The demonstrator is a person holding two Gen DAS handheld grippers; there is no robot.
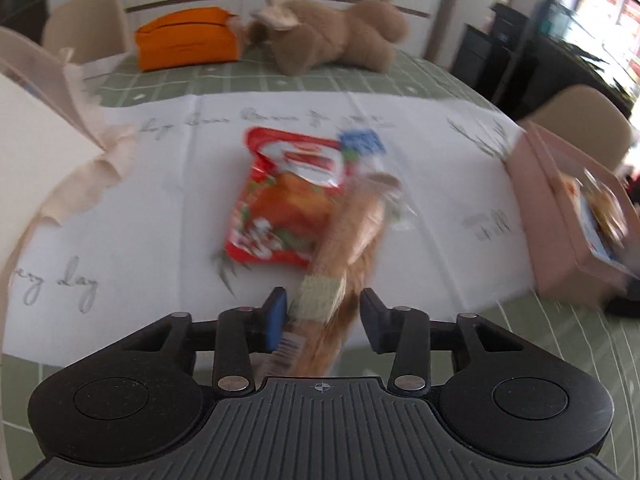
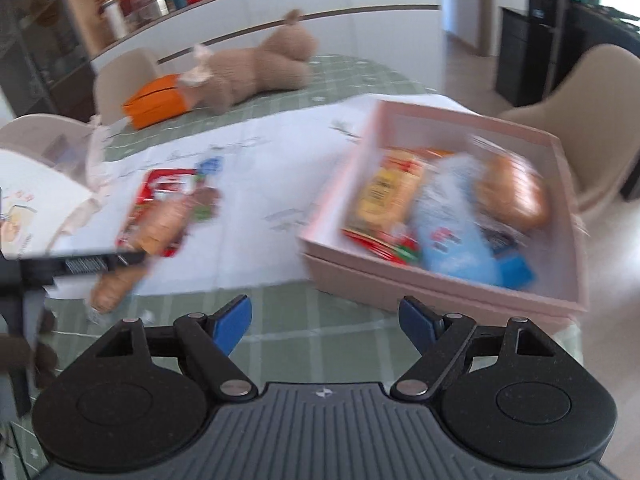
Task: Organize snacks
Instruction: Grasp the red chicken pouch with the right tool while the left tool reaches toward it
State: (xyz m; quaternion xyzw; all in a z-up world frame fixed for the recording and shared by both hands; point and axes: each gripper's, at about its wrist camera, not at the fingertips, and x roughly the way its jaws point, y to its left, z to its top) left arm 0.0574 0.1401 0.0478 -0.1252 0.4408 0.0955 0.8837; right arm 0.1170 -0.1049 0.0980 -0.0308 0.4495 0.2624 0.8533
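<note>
My left gripper [image 1: 324, 308] is shut on a long bread roll in a clear wrapper [image 1: 352, 236], gripping it near its close end. The roll's far end reaches over a red snack packet [image 1: 276, 208] lying on the white paper. In the right wrist view the left gripper [image 2: 100, 262] comes in from the left with the wrapped bread roll [image 2: 160, 224] over the red snack packet [image 2: 154, 188]. My right gripper [image 2: 324, 320] stands open and empty above the green cloth, just in front of the pink box [image 2: 440, 292]. That box holds several snack packets and a bun.
A brown plush toy [image 1: 340, 36] and an orange pouch [image 1: 184, 40] lie at the table's far side. A white box with a cream ribbon [image 1: 36, 148] stands at the left. Beige chairs [image 2: 600, 120] surround the table. The pink box [image 1: 560, 224] sits at the right edge.
</note>
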